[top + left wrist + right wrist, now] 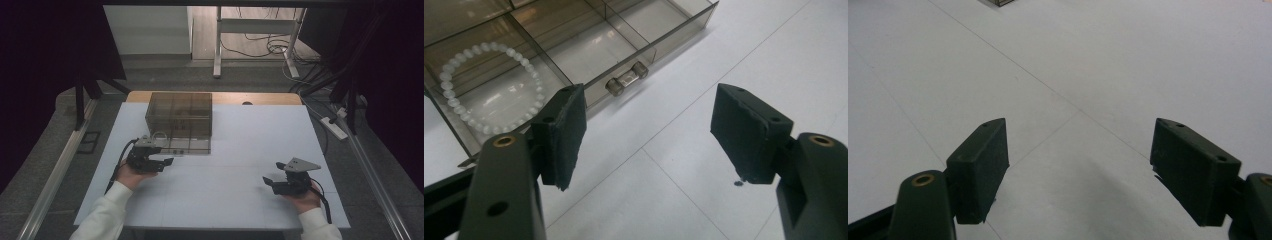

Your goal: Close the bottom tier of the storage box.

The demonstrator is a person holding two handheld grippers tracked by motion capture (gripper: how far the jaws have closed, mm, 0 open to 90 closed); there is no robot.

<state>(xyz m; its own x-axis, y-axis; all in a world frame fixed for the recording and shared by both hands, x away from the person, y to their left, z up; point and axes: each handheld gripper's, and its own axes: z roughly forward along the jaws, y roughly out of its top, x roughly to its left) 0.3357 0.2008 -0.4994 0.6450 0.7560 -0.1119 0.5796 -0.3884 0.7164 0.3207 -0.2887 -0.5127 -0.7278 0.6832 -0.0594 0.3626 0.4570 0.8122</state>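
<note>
A smoky clear plastic drawer box (180, 116) stands at the back left of the white table (240, 195). Its bottom drawer (574, 45) is pulled out, with a small clear handle (626, 79) on the front. A white bead bracelet (494, 87) lies in the drawer's left compartment. My left gripper (165, 162) hovers just in front of the drawer, open, nothing between its jaws. In the left gripper view my left gripper (649, 135) points at bare table just short of the handle. My right gripper (270, 182) rests low at the front right, open and empty; in its own view my right gripper (1080, 170) looks over bare table.
Dark drapes flank the table. Behind it are a desk frame (220, 45), cables on the floor and a power strip (336, 127) at the right. The drawer's other compartments look empty. The table is divided by faint seams.
</note>
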